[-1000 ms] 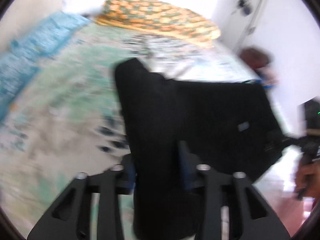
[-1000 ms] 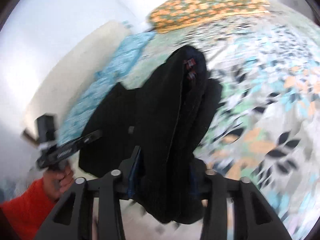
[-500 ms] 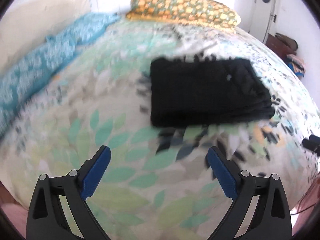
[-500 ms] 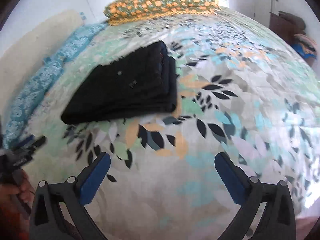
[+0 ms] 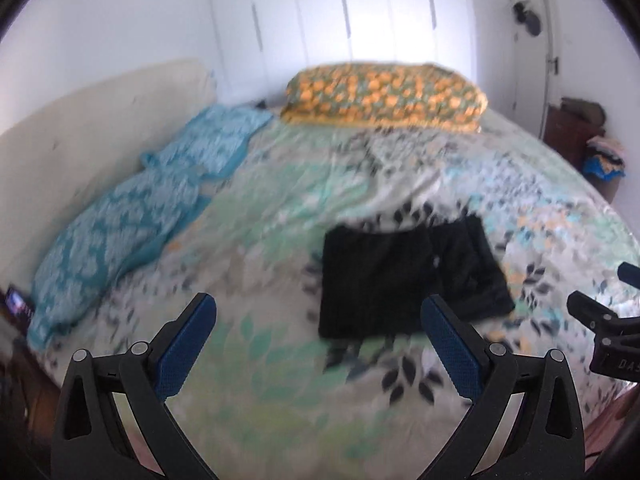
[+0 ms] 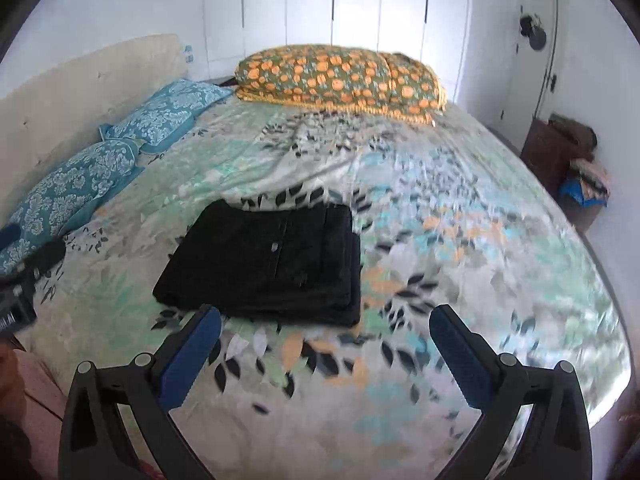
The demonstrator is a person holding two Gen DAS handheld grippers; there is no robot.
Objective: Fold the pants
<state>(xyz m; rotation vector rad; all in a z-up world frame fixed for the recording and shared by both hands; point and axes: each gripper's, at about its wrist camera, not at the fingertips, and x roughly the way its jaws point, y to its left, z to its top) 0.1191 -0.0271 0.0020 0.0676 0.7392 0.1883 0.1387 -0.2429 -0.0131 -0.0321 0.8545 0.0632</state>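
Observation:
The black pants [image 5: 408, 276] lie folded into a flat rectangle on the leaf-patterned bed cover [image 5: 260, 380]. In the right wrist view the pants [image 6: 268, 264] show stacked layers along their right edge. My left gripper [image 5: 320, 302] hovers above and in front of them, its jaws opening wide with nothing between the blue pads. My right gripper [image 6: 326, 312] is open and holds nothing, also back from the pants' near edge. Each gripper shows at the other view's edge: the right gripper [image 5: 600, 320] and the left gripper [image 6: 24, 276].
Two teal patterned pillows [image 6: 100, 168] lie along the cream headboard [image 6: 80, 92] on the left. An orange-flowered bolster [image 6: 340, 80] lies across the far end. White wardrobe doors [image 6: 332, 8] stand behind; a dark cabinet with clothes [image 6: 568, 160] is at the right.
Both grippers let go of the pants, which now lie folded on the bed. Both opened wide, then rose and drew back, so more of the room shows.

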